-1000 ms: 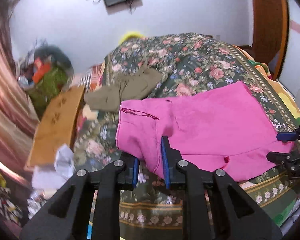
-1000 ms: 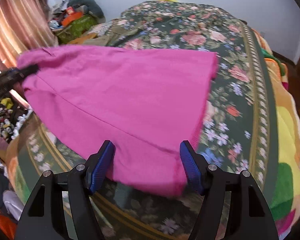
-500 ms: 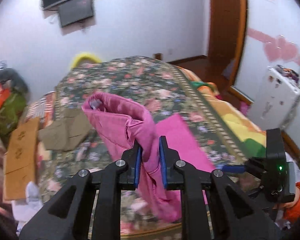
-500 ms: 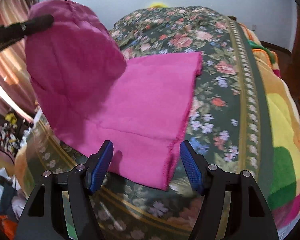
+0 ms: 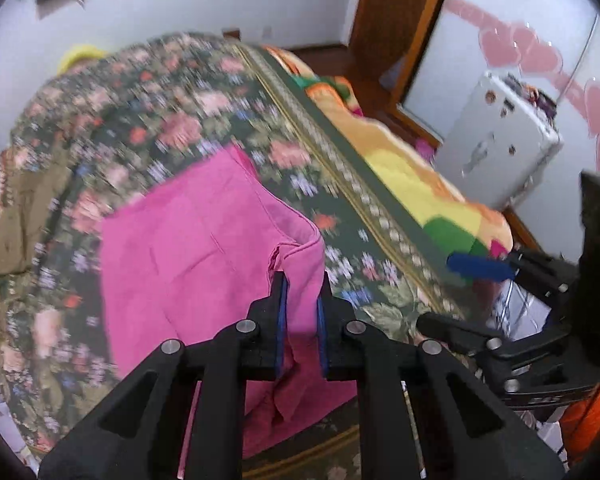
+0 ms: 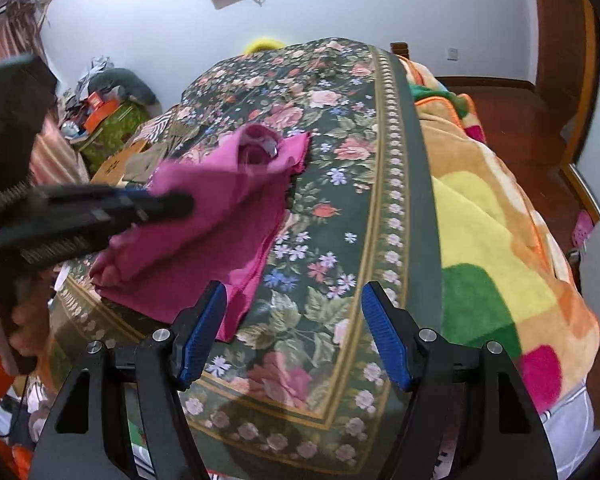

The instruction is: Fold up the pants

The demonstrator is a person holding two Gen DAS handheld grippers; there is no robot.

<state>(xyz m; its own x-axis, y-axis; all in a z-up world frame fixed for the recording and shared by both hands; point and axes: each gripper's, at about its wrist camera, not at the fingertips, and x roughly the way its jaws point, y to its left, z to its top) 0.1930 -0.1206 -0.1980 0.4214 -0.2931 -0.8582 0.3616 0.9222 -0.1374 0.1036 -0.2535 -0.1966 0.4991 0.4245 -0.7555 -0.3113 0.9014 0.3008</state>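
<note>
The pink pants [image 5: 188,248] lie on the flowered bedspread [image 5: 172,120], folded over on themselves. My left gripper [image 5: 300,300] is shut on the pants' waistband end and holds it over the lower layer, toward the right. In the right wrist view the pants [image 6: 220,216] show as a raised fold with the left gripper [image 6: 168,204] clamped on it. My right gripper [image 6: 292,336] is open and empty, above the bedspread just right of the pants' near edge; it also shows in the left wrist view [image 5: 460,292].
An olive garment [image 5: 24,208] lies at the bed's far left. A bright fleece blanket [image 6: 492,240] covers the bed's right side. A white appliance [image 5: 500,152] stands by the right wall. Clutter [image 6: 100,108] is piled by the far left wall.
My left gripper has carried the waistband end up and over to the right, folding the pants on themselves. My right gripper has drawn off the pants' right edge and stays open.
</note>
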